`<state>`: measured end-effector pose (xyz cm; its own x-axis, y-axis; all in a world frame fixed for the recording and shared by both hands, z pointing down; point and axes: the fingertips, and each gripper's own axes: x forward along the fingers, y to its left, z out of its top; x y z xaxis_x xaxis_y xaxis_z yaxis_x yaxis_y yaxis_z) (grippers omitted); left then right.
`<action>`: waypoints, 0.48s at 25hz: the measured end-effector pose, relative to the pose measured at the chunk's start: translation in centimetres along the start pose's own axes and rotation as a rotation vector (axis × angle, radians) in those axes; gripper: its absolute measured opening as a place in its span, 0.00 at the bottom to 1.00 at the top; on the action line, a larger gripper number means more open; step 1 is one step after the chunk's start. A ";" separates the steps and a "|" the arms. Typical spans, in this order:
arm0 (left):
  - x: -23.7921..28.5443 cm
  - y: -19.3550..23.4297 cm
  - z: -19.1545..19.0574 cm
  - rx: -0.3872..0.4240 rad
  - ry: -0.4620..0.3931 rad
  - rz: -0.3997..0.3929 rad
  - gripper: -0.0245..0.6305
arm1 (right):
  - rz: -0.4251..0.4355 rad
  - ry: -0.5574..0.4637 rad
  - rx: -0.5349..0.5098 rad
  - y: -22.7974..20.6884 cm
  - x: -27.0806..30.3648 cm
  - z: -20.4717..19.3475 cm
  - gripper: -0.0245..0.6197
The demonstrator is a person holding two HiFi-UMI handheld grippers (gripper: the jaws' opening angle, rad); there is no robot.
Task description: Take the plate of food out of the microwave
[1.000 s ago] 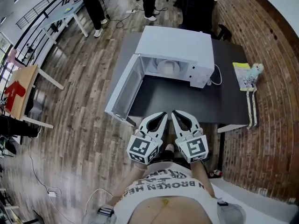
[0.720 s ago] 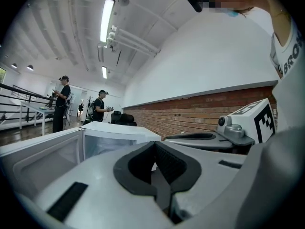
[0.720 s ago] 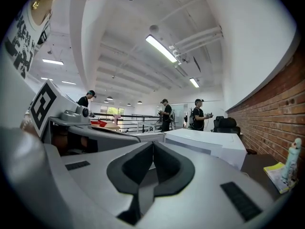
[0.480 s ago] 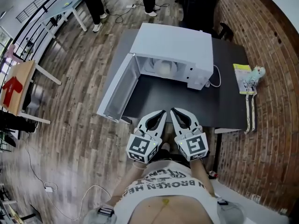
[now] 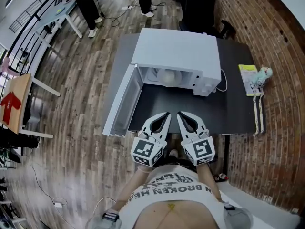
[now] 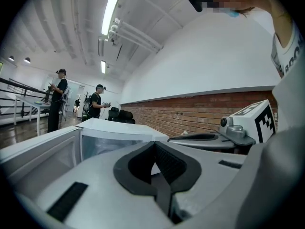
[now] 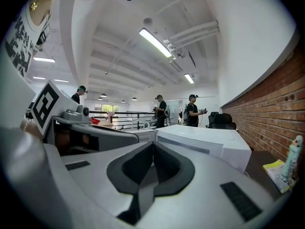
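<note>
A white microwave (image 5: 177,52) stands on a dark table (image 5: 190,109), its door (image 5: 121,104) swung open to the left. Inside the cavity sits a pale plate of food (image 5: 167,76), partly hidden by the roof. My left gripper (image 5: 166,114) and right gripper (image 5: 180,114) hover side by side over the table's near edge, short of the opening; both are shut with nothing between their jaws. In the left gripper view the microwave (image 6: 102,140) lies ahead of the left gripper (image 6: 153,145). The right gripper view shows the right gripper (image 7: 152,147) and the microwave's top (image 7: 205,137).
A yellow booklet (image 5: 248,78) and a small toy figure (image 5: 261,73) lie at the table's right end beside a brick wall. The microwave's cable (image 5: 221,82) trails off its right side. People (image 5: 86,1) stand by a desk far behind; an office chair (image 5: 198,8) sits behind the table.
Both grippers, still shut and side by side, have come closer to the table and the open microwave. Nothing on the table has moved.
</note>
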<state>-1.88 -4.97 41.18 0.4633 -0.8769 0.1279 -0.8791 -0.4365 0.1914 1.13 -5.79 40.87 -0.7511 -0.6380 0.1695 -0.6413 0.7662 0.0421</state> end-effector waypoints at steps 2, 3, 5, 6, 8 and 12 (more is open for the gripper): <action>1.0 1.2 0.7 0.018 -0.002 -0.016 0.05 | -0.017 -0.003 0.001 -0.6 1.4 0.4 0.05; 1.6 1.9 1.1 0.022 -0.006 -0.026 0.05 | -0.028 -0.006 0.000 -1.1 2.2 0.7 0.05; 2.6 3.3 1.7 0.023 -0.009 -0.045 0.05 | -0.048 -0.013 -0.001 -1.8 3.9 1.2 0.05; 3.0 4.0 1.9 0.022 -0.009 -0.052 0.05 | -0.054 -0.016 0.000 -2.1 4.7 1.4 0.05; 3.7 5.4 2.3 0.020 -0.009 -0.065 0.05 | -0.061 -0.017 0.001 -2.3 6.4 1.7 0.05; 5.1 8.1 2.8 0.018 -0.009 -0.085 0.05 | -0.069 -0.013 -0.003 -2.7 9.5 2.0 0.05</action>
<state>-6.96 -13.49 40.68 0.5354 -0.8383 0.1034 -0.8385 -0.5129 0.1839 -4.56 -14.05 40.39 -0.7075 -0.6899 0.1530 -0.6908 0.7209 0.0564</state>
